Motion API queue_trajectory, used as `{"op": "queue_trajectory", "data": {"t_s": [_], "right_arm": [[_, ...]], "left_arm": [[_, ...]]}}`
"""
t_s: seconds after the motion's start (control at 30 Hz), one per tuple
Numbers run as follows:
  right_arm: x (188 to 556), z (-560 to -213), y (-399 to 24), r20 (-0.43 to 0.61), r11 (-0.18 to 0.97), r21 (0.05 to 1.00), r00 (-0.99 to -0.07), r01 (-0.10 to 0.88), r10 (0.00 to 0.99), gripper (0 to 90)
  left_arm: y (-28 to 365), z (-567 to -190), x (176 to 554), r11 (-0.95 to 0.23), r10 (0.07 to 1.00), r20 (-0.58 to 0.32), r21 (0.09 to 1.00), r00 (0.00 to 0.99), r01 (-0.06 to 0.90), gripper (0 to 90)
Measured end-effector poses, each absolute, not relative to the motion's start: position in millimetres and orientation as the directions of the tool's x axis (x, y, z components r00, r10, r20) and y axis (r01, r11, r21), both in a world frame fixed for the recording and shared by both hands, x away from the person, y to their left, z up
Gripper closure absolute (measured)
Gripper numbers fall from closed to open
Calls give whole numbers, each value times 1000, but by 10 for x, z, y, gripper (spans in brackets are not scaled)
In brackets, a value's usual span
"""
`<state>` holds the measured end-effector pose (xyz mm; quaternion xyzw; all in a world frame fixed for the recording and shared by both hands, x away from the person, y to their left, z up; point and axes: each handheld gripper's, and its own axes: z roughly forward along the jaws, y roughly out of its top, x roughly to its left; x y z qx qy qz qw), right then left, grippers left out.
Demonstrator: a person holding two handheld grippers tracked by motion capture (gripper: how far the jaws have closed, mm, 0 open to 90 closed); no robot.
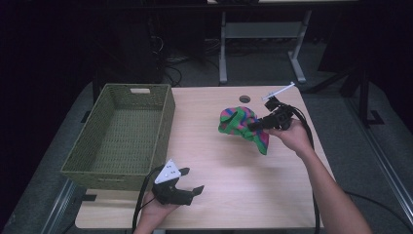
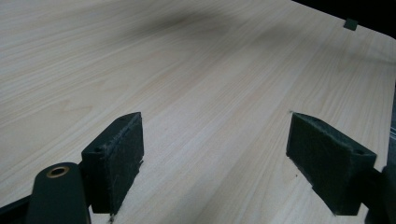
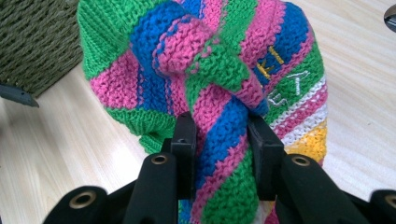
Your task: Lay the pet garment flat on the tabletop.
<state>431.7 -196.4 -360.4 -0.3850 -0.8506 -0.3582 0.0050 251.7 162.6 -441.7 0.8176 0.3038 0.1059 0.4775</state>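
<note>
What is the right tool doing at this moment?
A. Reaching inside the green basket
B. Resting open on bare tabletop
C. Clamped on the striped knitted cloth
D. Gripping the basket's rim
C: in the right gripper view the right tool has both pads pressed into a fold of the striped knitted cloth, and the high view shows it holding that cloth well clear of the green basket.

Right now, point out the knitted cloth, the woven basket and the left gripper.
knitted cloth [image 1: 237, 122], high view, striped middle fold.
woven basket [image 1: 168, 113], high view, right wall.
left gripper [image 1: 191, 180], high view, between its open fingers.
</note>
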Motion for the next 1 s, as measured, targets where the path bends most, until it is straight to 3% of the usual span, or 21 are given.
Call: {"op": "queue_trajectory", "data": {"t_s": [1.0], "right_arm": [[3944, -3619, -2034, 264, 461, 637, -737, 618, 623, 680]], "left_arm": [[1645, -4415, 2505, -346, 606, -121, 850, 786, 397, 186]]}}
